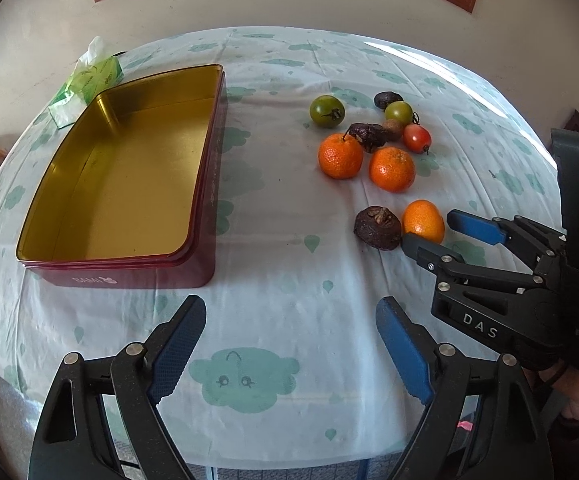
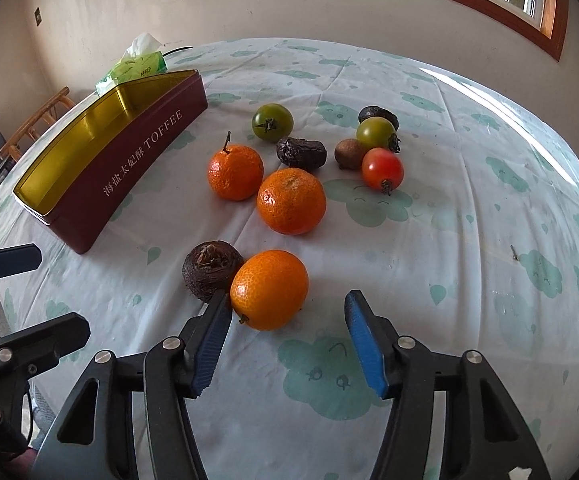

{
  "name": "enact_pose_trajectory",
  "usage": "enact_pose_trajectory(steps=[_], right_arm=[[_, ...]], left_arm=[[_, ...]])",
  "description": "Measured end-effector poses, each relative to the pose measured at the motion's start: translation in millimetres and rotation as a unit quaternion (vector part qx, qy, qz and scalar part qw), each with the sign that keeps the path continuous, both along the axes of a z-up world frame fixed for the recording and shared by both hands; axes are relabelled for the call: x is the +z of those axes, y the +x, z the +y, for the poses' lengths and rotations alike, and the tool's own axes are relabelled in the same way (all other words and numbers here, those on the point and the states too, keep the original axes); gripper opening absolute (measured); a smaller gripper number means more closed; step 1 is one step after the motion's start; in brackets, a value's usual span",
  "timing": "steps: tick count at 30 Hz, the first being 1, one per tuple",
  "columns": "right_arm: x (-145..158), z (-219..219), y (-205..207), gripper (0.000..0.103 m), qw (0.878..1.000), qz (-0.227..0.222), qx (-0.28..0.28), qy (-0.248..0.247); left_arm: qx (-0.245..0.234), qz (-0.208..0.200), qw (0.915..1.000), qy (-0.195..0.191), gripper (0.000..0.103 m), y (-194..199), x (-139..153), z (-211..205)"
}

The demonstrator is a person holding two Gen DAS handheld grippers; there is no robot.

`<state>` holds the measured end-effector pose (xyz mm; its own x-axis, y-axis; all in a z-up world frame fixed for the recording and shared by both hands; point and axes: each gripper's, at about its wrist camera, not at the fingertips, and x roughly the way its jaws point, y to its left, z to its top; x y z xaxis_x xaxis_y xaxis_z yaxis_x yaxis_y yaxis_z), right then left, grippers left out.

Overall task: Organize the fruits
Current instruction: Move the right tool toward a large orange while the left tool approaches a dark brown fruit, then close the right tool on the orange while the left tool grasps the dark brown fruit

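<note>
A round table [image 1: 289,80] fills both views, covered by a pale cloth [image 2: 469,200] printed with green clouds. On its left side sits a long maroon toffee tin [image 1: 209,184], lid off, its gold inside bare. At the tin's far end lies a green tissue pack [image 1: 89,80].

The right gripper [image 2: 285,316] reaches in low from the near right with its jaws spread wide. Between its blue pads [image 2: 363,344] sits the nearest orange [image 2: 268,289]; the left pad looks to be touching the fruit, the right pad stands clear of it. The left gripper [image 1: 289,344] hovers over bare cloth at the near edge, jaws likewise wide apart and holding nothing.

The fruit lies in a loose cluster right of the tin. Two more oranges [image 2: 291,200] [image 2: 235,172] sit farther back, close together. A dark brown rough fruit [image 2: 209,270] touches the nearest orange on its left. Beyond are two green tomatoes [image 2: 272,122] [image 2: 376,133], a red tomato [image 2: 382,168], a wrinkled dark fruit [image 2: 301,153], another dark one [image 2: 377,114] at the far end, and a small brown fruit [image 2: 349,153] just beside the red tomato.
</note>
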<state>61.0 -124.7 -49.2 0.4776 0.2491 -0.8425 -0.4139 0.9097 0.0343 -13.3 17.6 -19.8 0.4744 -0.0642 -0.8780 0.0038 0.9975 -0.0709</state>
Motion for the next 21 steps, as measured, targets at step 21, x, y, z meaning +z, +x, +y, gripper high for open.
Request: enact_pose_trajectory(steps=[21], right_arm=[[-2,-86,42,0.038,0.992,-0.030,-0.125,0.005]], left_arm=[[-0.064,-0.001,0.9973,-0.037,0.061,48,-7,-46]])
